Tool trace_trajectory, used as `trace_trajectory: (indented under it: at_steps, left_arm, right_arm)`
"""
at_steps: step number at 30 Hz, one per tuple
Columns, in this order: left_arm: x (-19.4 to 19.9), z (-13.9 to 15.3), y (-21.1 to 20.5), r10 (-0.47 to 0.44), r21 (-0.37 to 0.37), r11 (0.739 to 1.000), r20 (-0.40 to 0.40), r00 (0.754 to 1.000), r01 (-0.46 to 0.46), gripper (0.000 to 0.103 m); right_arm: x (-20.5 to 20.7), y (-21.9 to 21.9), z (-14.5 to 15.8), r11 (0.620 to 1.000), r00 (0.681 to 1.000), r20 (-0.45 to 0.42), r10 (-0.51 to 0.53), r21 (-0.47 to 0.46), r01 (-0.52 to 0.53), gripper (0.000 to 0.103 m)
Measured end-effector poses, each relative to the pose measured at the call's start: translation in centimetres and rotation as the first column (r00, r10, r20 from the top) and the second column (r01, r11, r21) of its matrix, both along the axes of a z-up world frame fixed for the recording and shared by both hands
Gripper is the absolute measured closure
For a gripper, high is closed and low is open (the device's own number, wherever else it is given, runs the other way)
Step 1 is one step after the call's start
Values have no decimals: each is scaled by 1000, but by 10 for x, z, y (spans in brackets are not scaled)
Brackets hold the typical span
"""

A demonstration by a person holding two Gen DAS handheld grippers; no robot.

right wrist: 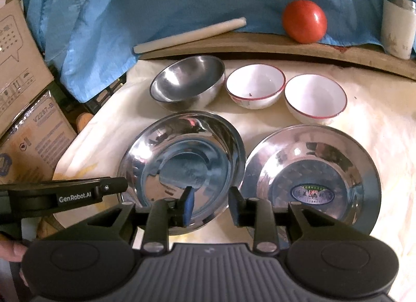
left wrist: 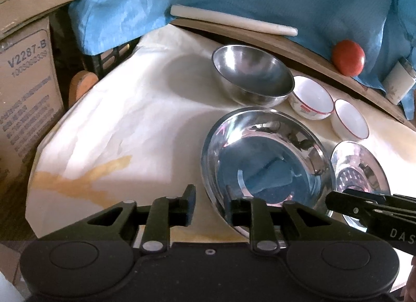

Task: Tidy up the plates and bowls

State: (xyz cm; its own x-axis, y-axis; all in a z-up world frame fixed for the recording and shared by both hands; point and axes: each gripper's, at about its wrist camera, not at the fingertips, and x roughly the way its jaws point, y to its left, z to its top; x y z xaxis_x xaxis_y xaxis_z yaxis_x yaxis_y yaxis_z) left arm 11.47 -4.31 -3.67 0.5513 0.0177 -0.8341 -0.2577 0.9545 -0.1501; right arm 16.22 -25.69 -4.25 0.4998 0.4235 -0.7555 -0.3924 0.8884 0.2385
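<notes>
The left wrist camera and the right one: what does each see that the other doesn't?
Only the left view shows the orange stain on the table's white cover. Only the right view shows the label inside the right-hand steel plate, and a fingertip at the edge. Both show the big steel plate, steel bowl, two red-rimmed white bowls, tomato and white stick.

soft daylight falls from the upper left, with glare on the shiny steel plates (right wrist: 182,156). frame edges bend, corners darken; slight blur throughout.
</notes>
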Motion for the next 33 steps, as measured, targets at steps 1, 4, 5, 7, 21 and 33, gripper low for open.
trace_trajectory:
  at_steps: [1,4,5,7,21,33]
  left_arm:
    - [-1,2,0,7,5,1000,5,1000,-7,68]
    - [-2,6,0,22,16,1000,22,1000,-22,56]
    - [-2,8,0,25,19,999,28,999,-26,47]
    - [-3,11,-1,34,26,999,45,998,-35,37]
    - [12,27,-33,33,9,999,190,981,-35,2]
    - [54,38,-79,-144,-50,985,283,948,164,1]
  right_arm:
    - [0,0,1,1000,1000,4,1,-3,-1,67]
    - [-1,-2,4,1000,1000,25,8,-7,-8,55]
    - [-2,-3,5,1000,999,31,11,-7,-11,52]
    - [-2,-4,8,1000,999,44,16,-9,-16,44]
    - [9,-44,20,999,990,144,3,-34,2,1]
    - [24,-121,2,988,982,103,-157,1,157,0]
